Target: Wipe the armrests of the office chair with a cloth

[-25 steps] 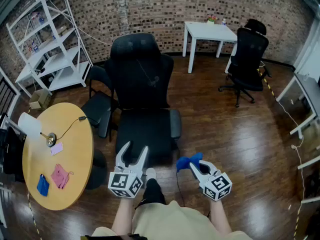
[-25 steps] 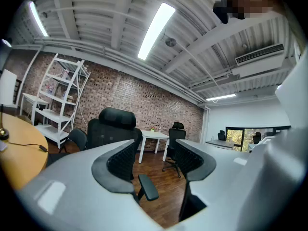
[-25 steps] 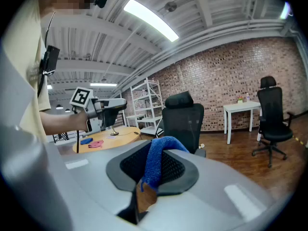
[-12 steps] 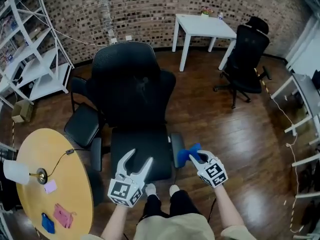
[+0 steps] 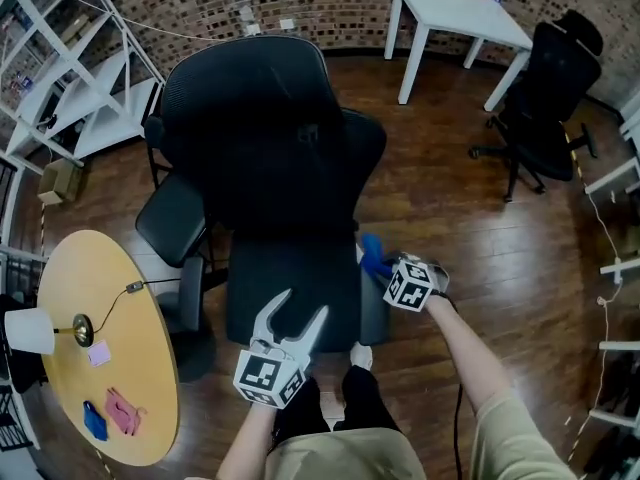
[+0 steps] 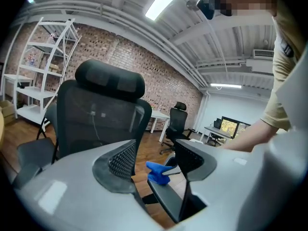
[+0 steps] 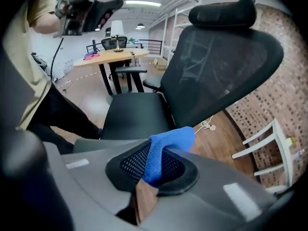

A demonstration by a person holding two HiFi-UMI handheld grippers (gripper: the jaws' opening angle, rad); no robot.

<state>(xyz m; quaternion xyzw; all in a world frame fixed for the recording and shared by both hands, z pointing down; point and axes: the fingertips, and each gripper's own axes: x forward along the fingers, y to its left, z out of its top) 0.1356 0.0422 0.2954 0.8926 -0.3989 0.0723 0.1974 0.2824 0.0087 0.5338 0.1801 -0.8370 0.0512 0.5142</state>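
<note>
- Person's legs point(image 5: 320, 408), in dark trousers, stand at the front edge of the seat point(image 5: 290, 288).
- Left gripper point(image 5: 300, 310): held out from the left forearm over the seat front and pointing towards the backrest, a little below level. Its jaws stand apart in a V with nothing held.
- The left gripper view alone looks through that gap. It shows the blue cloth point(image 6: 158, 171) lying against the top of the right armrest point(image 6: 164, 196) at its far end.
- Right gripper point(image 5: 390, 271): the right arm is stretched forward along the chair's right side, with the gripper tipped steeply down at the armrest.
- The right gripper view alone shows the grip. The jaws are closed on a fold of the cloth, which bunches out past the tips.
- The head view alone gives the layout. The cloth sits between the seat edge and the gripper's marker cube.
- Left armrest point(image 5: 190, 298): nothing on it, well apart from both grippers.
- Black office chair point(image 5: 265, 138): mesh backrest and headrest upright, facing the person.
- Round wooden table point(image 5: 110, 348), left of the chair: carries a lamp point(image 5: 30, 330), a pink cloth point(image 5: 122, 411) and a second small blue cloth point(image 5: 93, 420).
- Far side: white shelving point(image 5: 60, 58), white table point(image 5: 460, 13) and a second black chair point(image 5: 545, 98) by the brick wall.
</note>
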